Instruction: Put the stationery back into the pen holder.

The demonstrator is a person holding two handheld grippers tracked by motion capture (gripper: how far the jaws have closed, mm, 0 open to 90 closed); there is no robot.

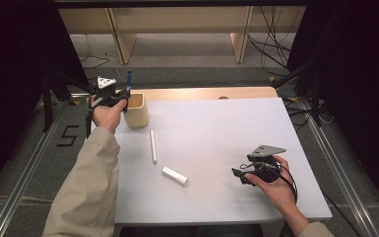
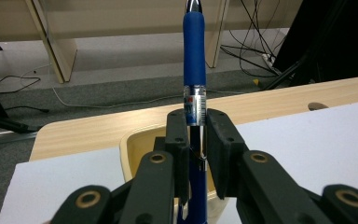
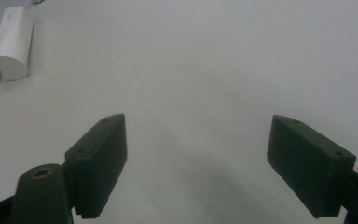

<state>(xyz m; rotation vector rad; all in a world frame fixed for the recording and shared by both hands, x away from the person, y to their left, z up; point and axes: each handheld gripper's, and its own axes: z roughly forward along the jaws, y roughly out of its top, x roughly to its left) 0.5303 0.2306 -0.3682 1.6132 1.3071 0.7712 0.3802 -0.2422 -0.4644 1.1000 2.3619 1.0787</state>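
Black jaws of the left gripper [image 2: 196, 140] are clenched on a blue pen [image 2: 194, 60], pinching its clear barrel. It stands upright, long axis vertical, rubber grip pointing up, and its lower end hangs right over the open mouth of the beige cup [image 2: 137, 144] at the table's far left corner. In the high view the left gripper [image 1: 121, 94] sits just beside the cup's [image 1: 138, 114] rim, so the drop looks to be straight down. Far off at the near right, the right gripper [image 1: 242, 175] rests with its jaws spread wide and nothing between them, well apart from the white tube [image 1: 153, 146] and the white cap [image 1: 174, 175] lying mid-table.
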